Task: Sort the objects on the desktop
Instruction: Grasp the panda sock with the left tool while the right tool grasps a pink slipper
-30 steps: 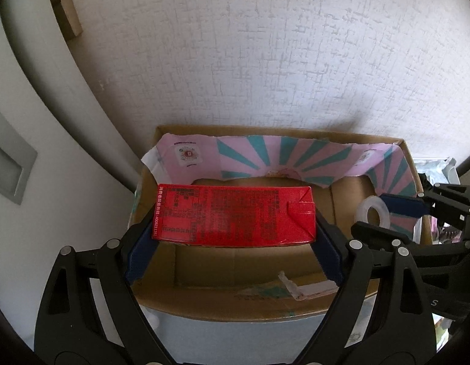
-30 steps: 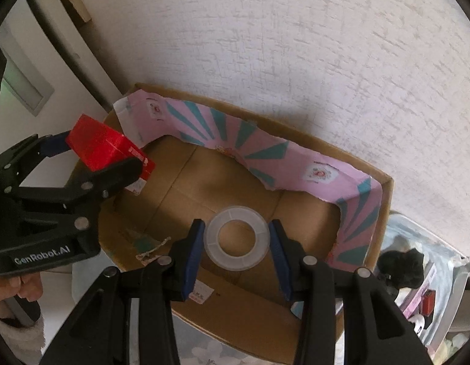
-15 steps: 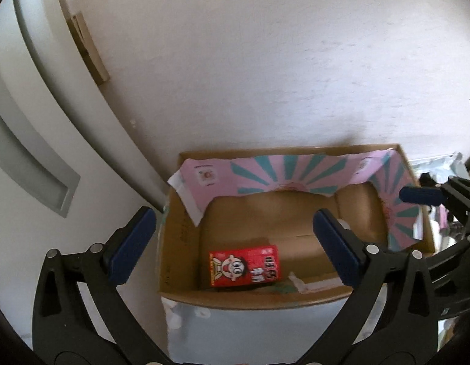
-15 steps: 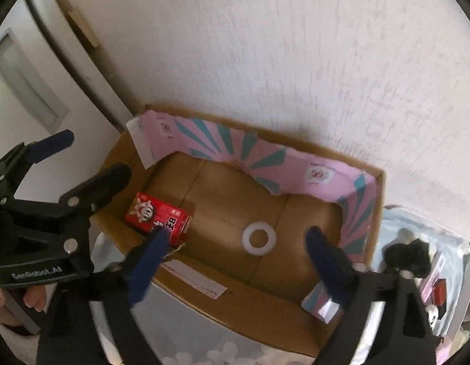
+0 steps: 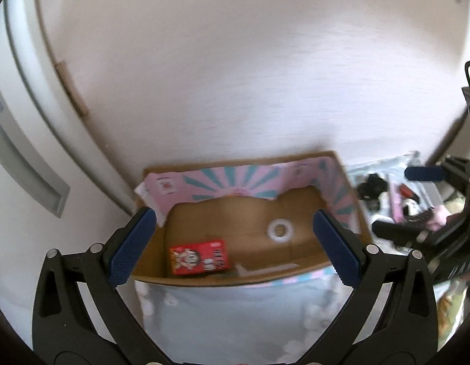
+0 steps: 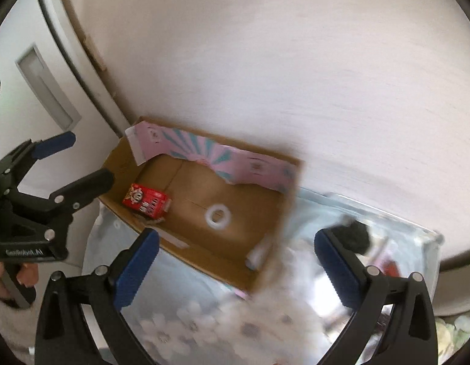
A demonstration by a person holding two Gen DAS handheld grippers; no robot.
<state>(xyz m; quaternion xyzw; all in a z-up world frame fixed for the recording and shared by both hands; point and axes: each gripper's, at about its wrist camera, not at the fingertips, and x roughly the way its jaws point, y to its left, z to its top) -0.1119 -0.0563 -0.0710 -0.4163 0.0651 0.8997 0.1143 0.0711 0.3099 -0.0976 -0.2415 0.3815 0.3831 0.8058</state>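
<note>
Cardboard box (image 5: 299, 269) with a pink-and-teal paper liner (image 5: 235, 182) along its far wall fills the lower centre of the left wrist view and sits against a white textured wall (image 5: 235, 76). In the right wrist view the box (image 6: 265, 273) runs diagonally across mid-frame. A clear plastic bin (image 6: 429, 237) of blurred clutter stands just beside the box, at right. Left gripper (image 5: 235, 249), jaws wide apart, holds nothing and frames the box from the lower edge. Right gripper (image 6: 235, 267) is likewise spread wide and empty, low in frame. Red drink carton (image 5: 199, 257) lies flat on the box floor, lower left corner; in the right wrist view the carton (image 6: 145, 203) is left of centre. White tape ring (image 5: 280, 230) lies flat on the box floor, right of the carton and apart from it; the ring (image 6: 217, 214) shows mid-frame in the right view.
</note>
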